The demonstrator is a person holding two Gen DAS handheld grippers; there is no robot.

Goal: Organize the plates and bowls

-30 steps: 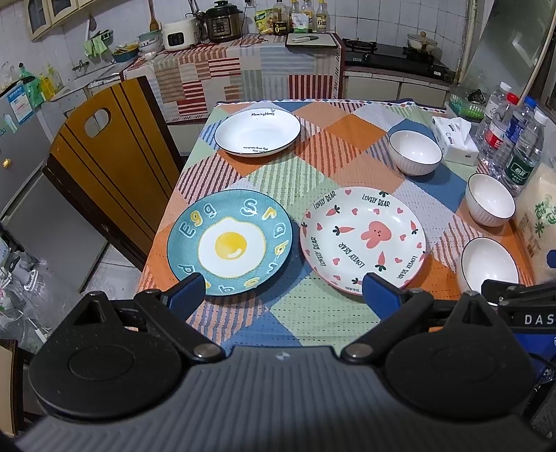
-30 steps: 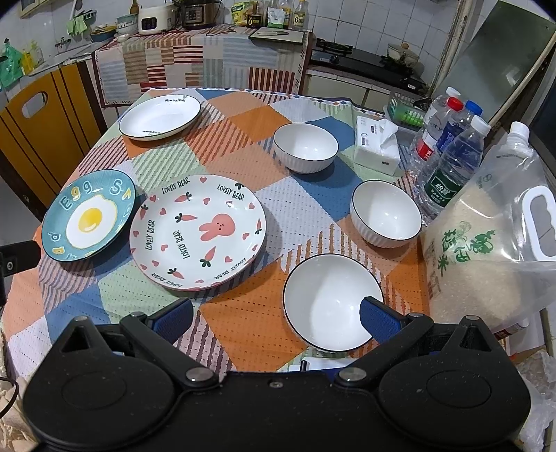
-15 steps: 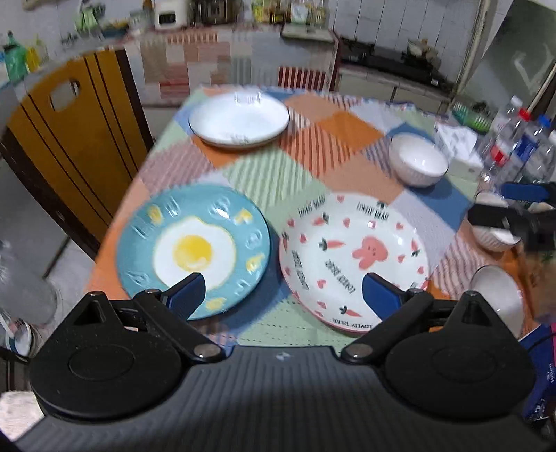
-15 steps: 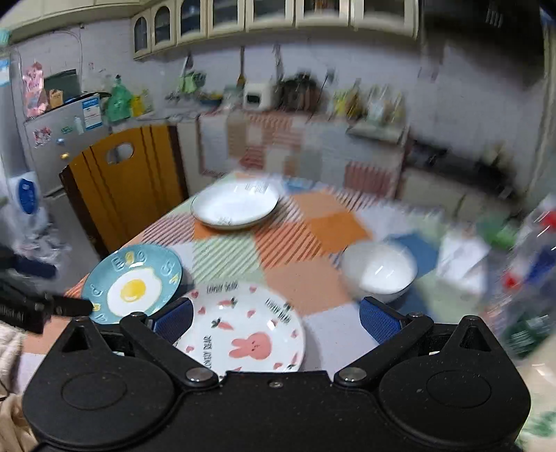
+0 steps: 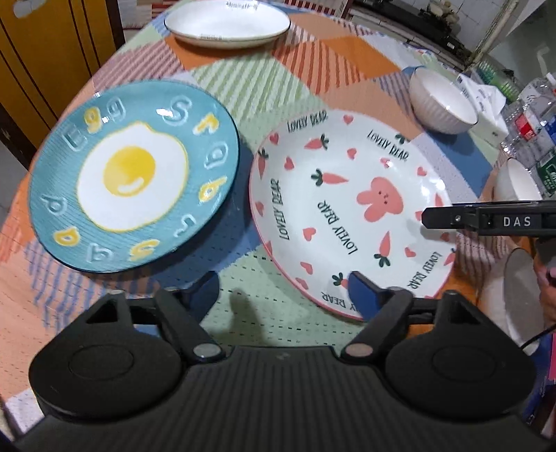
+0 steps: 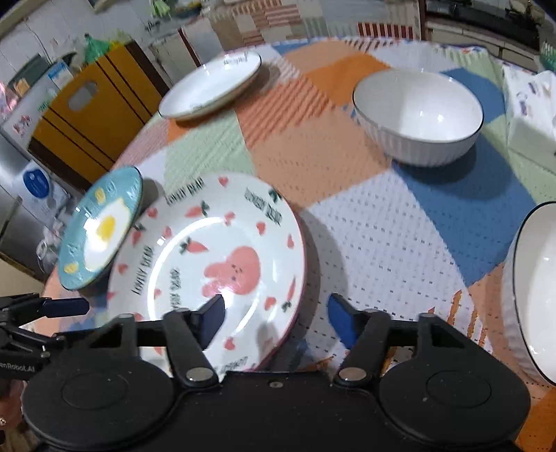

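Left tongs (image 5: 283, 288) closing, pads still free: left pad over bare cloth, right pad over the near rim of the bunny plate (image 5: 351, 208), no clamp visible. Right tongs (image 6: 274, 313) closing too, straddling that plate's right rim, left pad above the plate's inside, right pad over the cloth; contact hard to tell, nothing gripped. Motion blur smears both views. Bunny plate: white, pink rim, pink rabbit, carrots, hearts, "LOVELY BEAR" lettering, near the table's (image 5: 285, 87) front edge, middle. Egg plate (image 5: 133, 174): teal, fried egg centre, raised letters, just left of it by the left edge, rims nearly touching. White plate (image 5: 227, 22) at the far edge, its top cut off. One white ribbed bowl (image 6: 417, 114) sits toward the far right; two more bowls at the right edge are cut off by the frame. Tissue pack and bottles at the right are blurry.
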